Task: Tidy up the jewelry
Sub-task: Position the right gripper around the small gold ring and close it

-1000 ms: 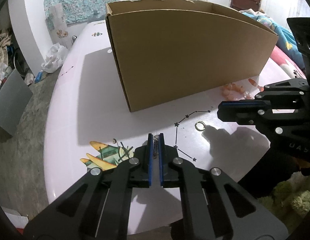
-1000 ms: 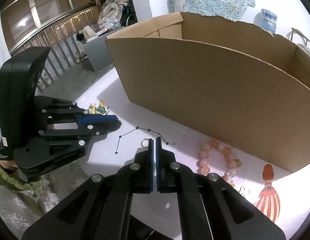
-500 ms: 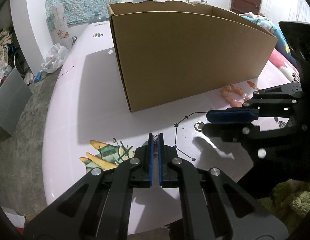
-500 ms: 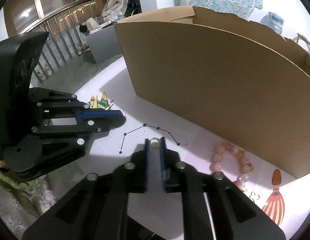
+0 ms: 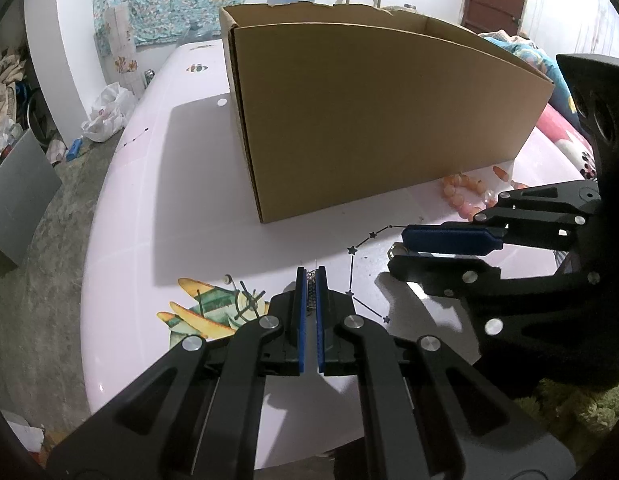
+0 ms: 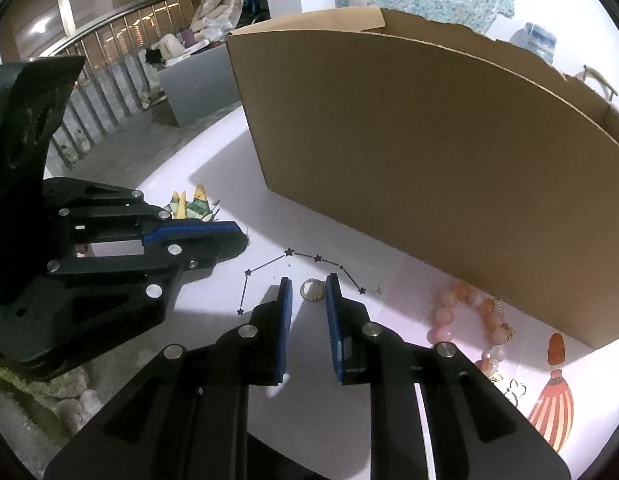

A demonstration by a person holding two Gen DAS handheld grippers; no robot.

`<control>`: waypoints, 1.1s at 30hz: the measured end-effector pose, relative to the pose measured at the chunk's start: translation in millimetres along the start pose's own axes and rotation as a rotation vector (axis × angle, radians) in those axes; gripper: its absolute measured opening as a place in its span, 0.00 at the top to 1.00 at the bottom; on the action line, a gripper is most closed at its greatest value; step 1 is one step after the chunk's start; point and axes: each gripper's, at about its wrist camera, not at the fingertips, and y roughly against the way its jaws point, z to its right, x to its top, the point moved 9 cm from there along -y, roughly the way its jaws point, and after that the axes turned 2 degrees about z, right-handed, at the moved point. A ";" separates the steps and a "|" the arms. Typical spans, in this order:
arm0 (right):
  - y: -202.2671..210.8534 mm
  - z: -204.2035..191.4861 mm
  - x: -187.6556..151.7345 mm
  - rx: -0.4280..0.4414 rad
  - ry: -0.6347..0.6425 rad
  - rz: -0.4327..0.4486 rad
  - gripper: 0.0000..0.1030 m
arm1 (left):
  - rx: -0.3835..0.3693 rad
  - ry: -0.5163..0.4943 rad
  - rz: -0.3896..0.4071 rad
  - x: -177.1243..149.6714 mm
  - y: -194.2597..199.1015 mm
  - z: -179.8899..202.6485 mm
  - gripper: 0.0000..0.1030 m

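Note:
My left gripper is shut on a small silver chain just above the pink table. Its tip also shows in the right wrist view as the left gripper. A small metal ring lies flat on the table between the tips of my right gripper. Those jaws stand apart, and the pads do not press on the ring. From the left wrist view the right gripper sits low over the ring. A pink bead bracelet lies right of it.
A large open cardboard box stands behind everything, its near wall close to the bracelet. A small clover charm lies at the right. A tiny pearl piece rests left of my left gripper. The table edge runs close below both grippers.
My right gripper has gone from shut to open and moved forward and down, so the ring now lies between its fingers. The left gripper has held still with the chain.

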 end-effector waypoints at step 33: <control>-0.7 7.0 1.1 0.013 -0.029 0.015 0.81 | 0.001 0.007 0.007 0.2 0.6 -2.0 0.97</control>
